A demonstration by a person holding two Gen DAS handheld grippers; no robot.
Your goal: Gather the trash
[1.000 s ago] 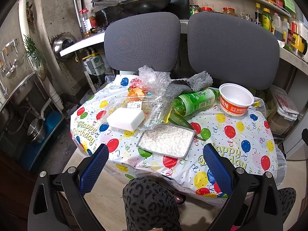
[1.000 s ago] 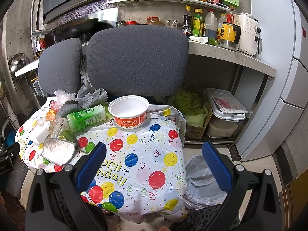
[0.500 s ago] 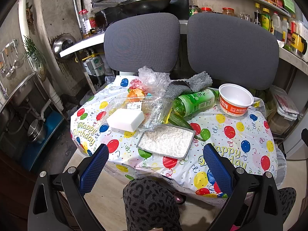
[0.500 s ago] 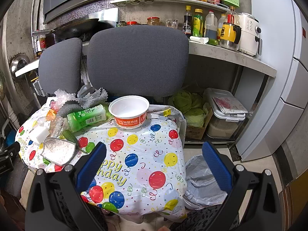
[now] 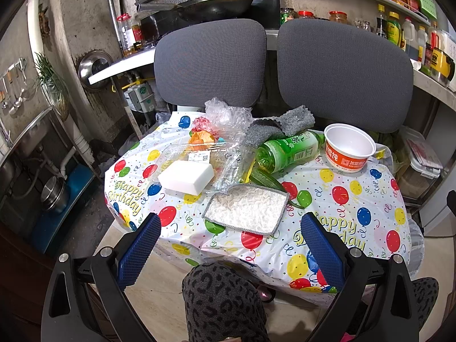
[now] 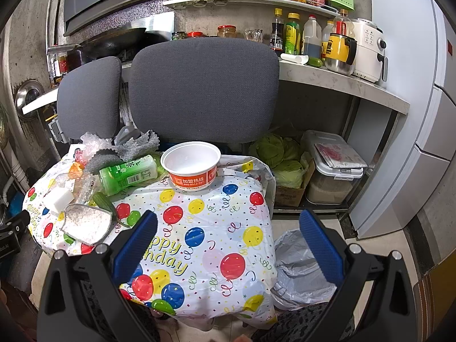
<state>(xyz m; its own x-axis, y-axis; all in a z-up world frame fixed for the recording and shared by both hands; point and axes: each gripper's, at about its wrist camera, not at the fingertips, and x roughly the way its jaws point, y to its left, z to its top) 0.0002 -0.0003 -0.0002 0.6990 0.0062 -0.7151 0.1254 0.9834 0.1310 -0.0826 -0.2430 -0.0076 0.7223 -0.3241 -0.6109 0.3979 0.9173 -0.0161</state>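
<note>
Trash lies on a table with a balloon-print cloth: a green bottle on its side, a red-and-white paper bowl, a white foam block, a clear plastic tray, crumpled plastic wrap, a grey cloth and a white scouring pad. My left gripper is open and empty, held back from the table's near edge. My right gripper is open and empty above the cloth's front right. The bowl and bottle also show in the right wrist view.
Two grey chair backs stand behind the table. A grey trash bag sits on the floor right of the table. A lidded bin and cabbages lie under the counter. My knee is below the left gripper.
</note>
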